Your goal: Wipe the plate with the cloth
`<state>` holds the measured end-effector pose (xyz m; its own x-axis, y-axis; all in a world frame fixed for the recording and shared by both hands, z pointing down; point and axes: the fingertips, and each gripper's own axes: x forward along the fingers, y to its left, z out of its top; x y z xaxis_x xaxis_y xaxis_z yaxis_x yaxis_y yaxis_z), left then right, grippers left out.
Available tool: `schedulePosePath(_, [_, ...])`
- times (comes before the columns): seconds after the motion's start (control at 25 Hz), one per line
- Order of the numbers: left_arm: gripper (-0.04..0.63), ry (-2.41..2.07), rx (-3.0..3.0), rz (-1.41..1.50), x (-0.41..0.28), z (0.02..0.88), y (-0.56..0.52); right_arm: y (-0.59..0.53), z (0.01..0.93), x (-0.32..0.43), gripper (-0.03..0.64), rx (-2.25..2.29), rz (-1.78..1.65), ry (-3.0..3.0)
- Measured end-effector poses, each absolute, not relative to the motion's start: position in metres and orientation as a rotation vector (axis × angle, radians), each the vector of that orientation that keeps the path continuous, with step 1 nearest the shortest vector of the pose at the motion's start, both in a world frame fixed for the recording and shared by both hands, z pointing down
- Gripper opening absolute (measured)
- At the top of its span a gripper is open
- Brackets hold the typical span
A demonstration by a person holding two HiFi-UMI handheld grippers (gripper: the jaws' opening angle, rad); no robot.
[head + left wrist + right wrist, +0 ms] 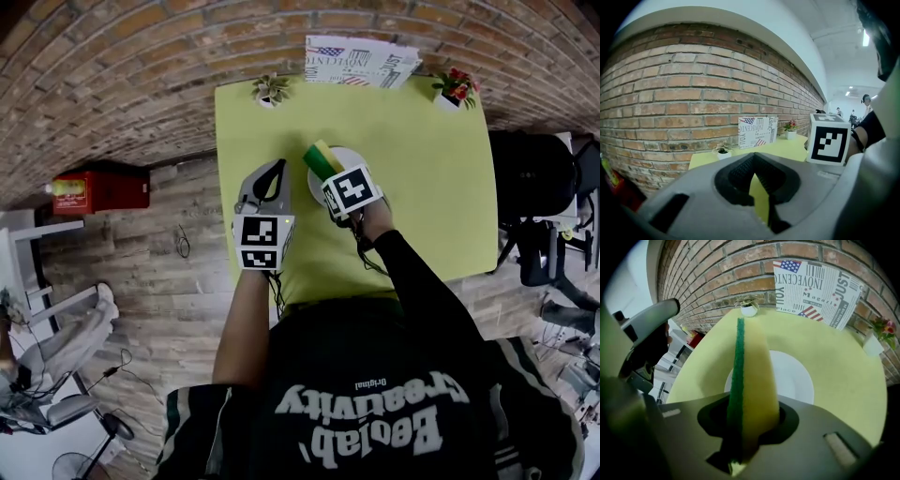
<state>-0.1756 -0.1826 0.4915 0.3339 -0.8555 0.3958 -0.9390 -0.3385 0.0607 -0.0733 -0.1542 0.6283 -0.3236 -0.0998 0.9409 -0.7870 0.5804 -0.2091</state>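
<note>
Sponge (757, 371), yellow with a green scouring face, stands on edge in the right gripper (325, 169), whose jaws are closed on its two flat sides. It is held over the white plate (356, 156), which sits near the middle of the lime-green table (427, 197), a little toward the far edge. From the right gripper view the sponge's free end points across the plate toward the brick wall (740, 268); whether it touches the plate cannot be told.

The left gripper (272, 176) hangs over the table's left side, just beside the plate. Its jaws meet at the tips with nothing between them, and only the tabletop shows through the gap behind the tips.

A small potted plant (270, 90) marks the far left corner, a red-flowered one (457, 87) the far right. A printed newspaper-style card (361, 60) leans against the wall at the far edge between them. A red box (98, 190) lies on the floor left of the table.
</note>
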Motion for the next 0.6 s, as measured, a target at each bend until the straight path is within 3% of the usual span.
schedulePosePath(0.6, [0.005,-1.591,2.334,0.441,-0.165,0.497,-0.189,-0.164,0.629,-0.047,0.130,0.789,0.829,-1.724])
